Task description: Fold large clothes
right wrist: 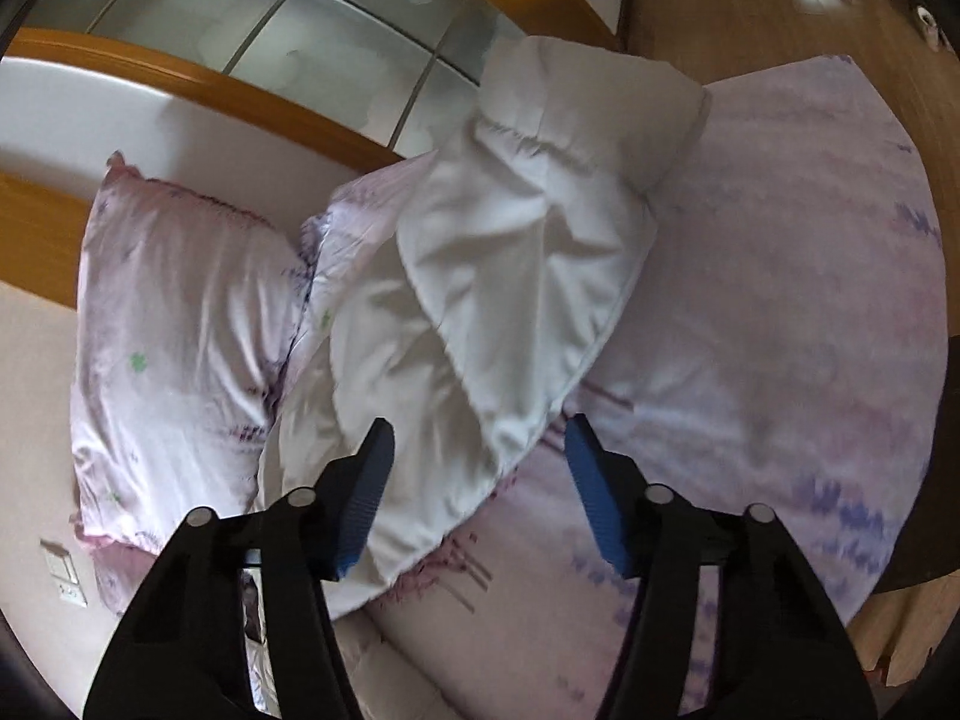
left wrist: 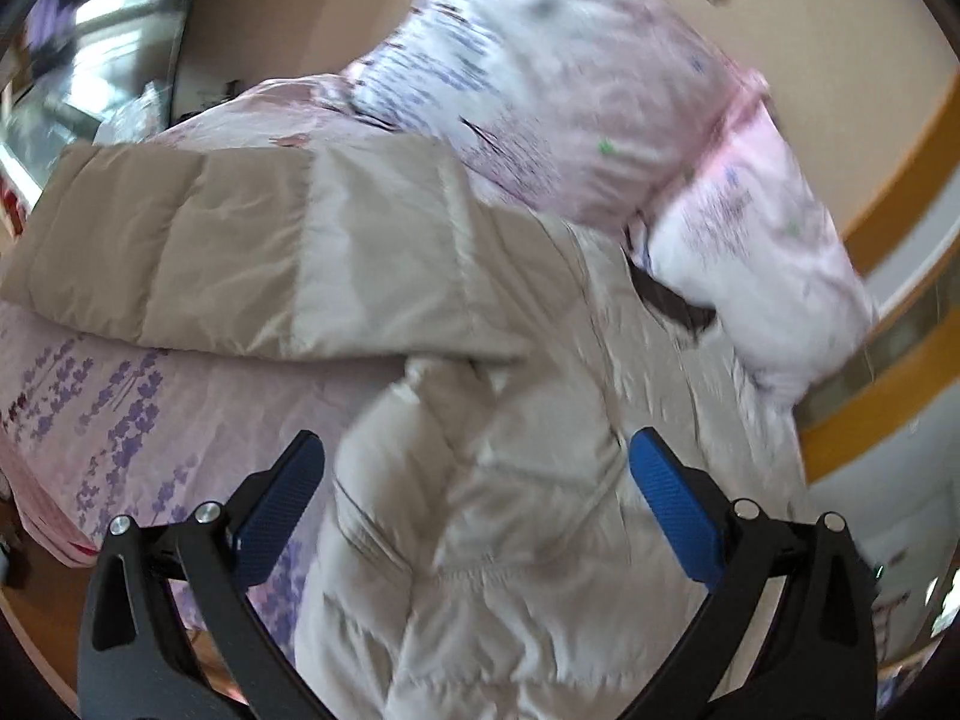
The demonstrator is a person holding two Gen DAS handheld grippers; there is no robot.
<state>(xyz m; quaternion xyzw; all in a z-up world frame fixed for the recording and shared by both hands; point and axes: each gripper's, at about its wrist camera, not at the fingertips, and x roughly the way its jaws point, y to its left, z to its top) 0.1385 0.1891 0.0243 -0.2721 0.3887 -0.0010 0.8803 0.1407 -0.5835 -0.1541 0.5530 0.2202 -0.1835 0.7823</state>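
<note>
Beige puffer jacket (left wrist: 480,390) sprawls across the bed (left wrist: 90,408) under the left gripper (left wrist: 477,480), fingers spread & empty, while in the right view the right gripper (right wrist: 480,480) half-open straddles its pale hem, nothing pinched, so slick fabric could slip w/ a shallow bite.

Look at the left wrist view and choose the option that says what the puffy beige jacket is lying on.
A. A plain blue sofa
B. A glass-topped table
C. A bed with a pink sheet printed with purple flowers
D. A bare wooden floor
C: the puffy beige jacket is spread over the pink sheet with its purple flower print, and a matching pillow lies just beyond it.
</note>
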